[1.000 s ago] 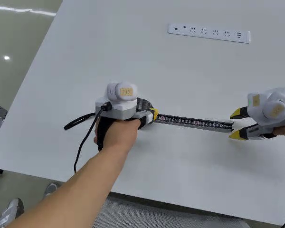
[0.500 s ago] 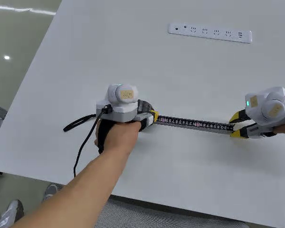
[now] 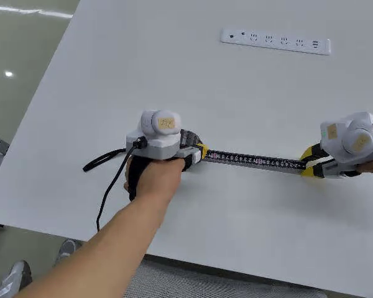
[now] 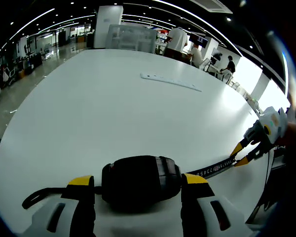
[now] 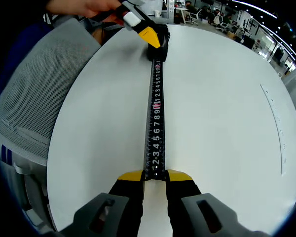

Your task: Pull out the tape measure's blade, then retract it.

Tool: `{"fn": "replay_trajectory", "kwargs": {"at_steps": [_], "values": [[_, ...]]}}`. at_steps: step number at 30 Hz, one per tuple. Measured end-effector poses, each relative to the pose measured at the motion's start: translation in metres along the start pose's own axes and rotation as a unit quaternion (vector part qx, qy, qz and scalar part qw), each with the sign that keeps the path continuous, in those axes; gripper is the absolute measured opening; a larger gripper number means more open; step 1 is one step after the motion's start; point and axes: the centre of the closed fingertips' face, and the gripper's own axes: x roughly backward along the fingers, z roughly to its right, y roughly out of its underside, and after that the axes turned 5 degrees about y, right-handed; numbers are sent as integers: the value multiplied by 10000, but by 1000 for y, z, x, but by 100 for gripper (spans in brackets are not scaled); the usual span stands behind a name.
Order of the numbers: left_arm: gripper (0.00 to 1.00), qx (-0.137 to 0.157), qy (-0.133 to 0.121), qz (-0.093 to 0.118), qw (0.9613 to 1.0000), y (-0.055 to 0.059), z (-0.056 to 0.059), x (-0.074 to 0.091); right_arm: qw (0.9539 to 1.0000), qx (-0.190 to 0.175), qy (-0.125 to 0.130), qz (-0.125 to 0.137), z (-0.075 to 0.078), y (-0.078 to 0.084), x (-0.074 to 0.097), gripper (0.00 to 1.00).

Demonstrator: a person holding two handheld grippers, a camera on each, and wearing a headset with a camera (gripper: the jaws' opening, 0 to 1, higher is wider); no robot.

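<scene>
Right hand-held gripper (image 5: 155, 175) clamps blade (image 5: 156, 113) tip, case (image 5: 161, 38) opposite.

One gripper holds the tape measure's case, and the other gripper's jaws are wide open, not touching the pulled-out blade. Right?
Not quite. The left gripper does hold the case and the blade is pulled out, but the right gripper has its jaws shut on the blade's end; the right gripper view shows it.

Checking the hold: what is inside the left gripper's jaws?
The left gripper holds the black tape measure case between its jaws, the blade running out to the right gripper. The case's underside and gripped sides are hidden.
</scene>
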Motion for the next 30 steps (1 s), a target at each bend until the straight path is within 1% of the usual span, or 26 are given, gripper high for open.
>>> {"fn": "replay_trajectory", "kwargs": {"at_steps": [9, 22, 27, 30], "values": [[62, -86, 40, 39, 9999, 0, 4, -1, 10000, 14, 15, 5, -1, -1, 0, 12], [61, -106, 56, 86, 9999, 1, 4, -2, 9999, -78, 94, 76, 0, -1, 0, 11], [60, -153, 54, 207, 9997, 0, 4, -2, 9999, -104, 106, 83, 0, -1, 0, 11], [59, -207, 65, 266, 9994, -2, 3, -5, 9998, -122, 109, 85, 0, 0, 0, 11]]}}
